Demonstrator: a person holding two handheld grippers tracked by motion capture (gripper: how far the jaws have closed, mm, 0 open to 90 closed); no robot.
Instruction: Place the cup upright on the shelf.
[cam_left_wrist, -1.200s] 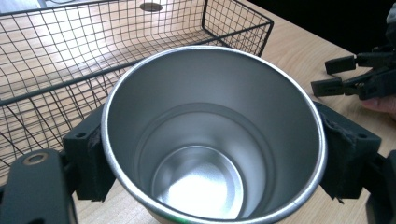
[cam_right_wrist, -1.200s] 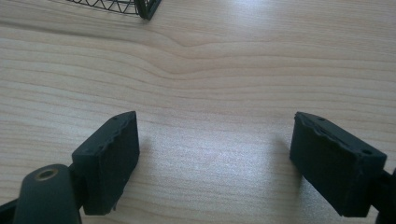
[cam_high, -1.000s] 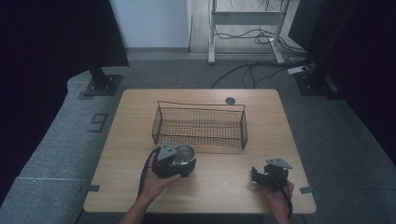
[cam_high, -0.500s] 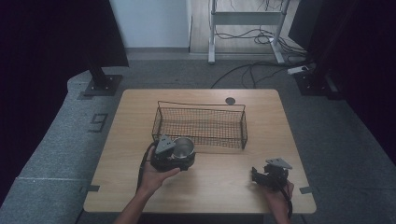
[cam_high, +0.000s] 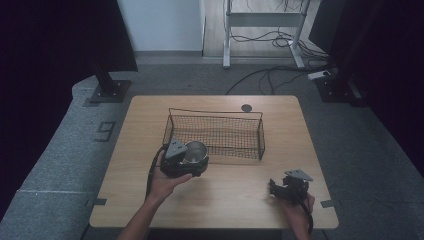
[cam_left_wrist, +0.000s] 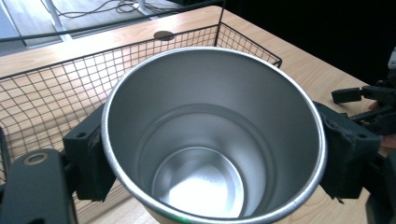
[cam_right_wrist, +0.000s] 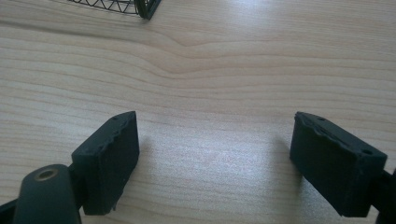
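A shiny steel cup (cam_high: 195, 151) sits between the jaws of my left gripper (cam_high: 196, 159), which is shut on its sides. The cup hangs at the front left corner of the black wire basket (cam_high: 260, 131). In the left gripper view the cup (cam_left_wrist: 212, 140) is empty, mouth toward the camera, with the basket's mesh (cam_left_wrist: 51, 84) just behind it. My right gripper (cam_high: 274, 188) rests near the table's front right, open, its two black pads (cam_right_wrist: 108, 156) spread wide over bare wood with nothing between them.
The wooden table (cam_high: 150, 120) carries the wire basket at its centre back. A small dark round disc (cam_high: 246, 107) lies behind the basket. Stand feet and cables sit on the grey floor beyond the table. The basket's corner (cam_right_wrist: 147, 9) shows far ahead of the right gripper.
My left gripper has carried the cup a little up and forward, closer to the basket's front left corner. The right gripper has stayed in place.
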